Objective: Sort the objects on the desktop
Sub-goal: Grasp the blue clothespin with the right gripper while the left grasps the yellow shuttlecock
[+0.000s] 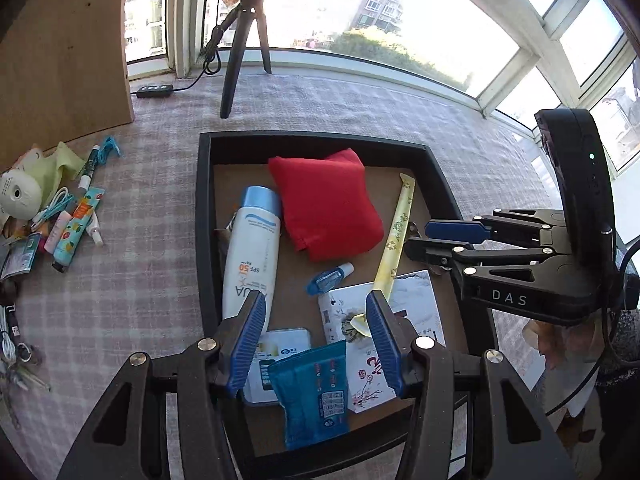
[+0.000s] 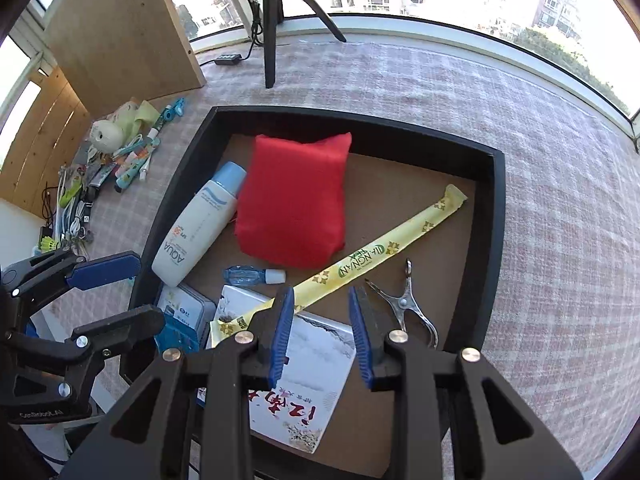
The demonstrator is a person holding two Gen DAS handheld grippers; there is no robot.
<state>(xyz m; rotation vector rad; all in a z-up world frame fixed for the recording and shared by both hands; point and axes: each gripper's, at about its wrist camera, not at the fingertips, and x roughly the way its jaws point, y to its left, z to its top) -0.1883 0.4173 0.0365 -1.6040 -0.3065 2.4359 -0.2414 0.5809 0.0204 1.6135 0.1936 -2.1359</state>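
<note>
A black tray [image 1: 206, 216] [image 2: 494, 240] holds a red pouch [image 1: 326, 208] [image 2: 294, 196], a white sunscreen bottle [image 1: 250, 256] [image 2: 198, 226], a small blue bottle [image 1: 328, 279] [image 2: 250, 276], a long yellow sachet [image 1: 396, 232] [image 2: 384, 250], a white card [image 1: 416, 300] [image 2: 316, 364], a blue packet [image 1: 310, 392] and metal clippers [image 2: 404, 306]. My left gripper [image 1: 316, 344] is open and empty above the tray's near end. My right gripper [image 2: 320, 332] is open and empty above the card; it also shows in the left wrist view [image 1: 416, 236].
A pile of small items lies left of the tray: tubes [image 1: 76, 228], cables, a white round device [image 1: 18, 196] [image 2: 106, 134]. A tripod [image 1: 244, 40] [image 2: 276, 12] and a wooden board [image 1: 64, 48] [image 2: 120, 28] stand at the back by the window.
</note>
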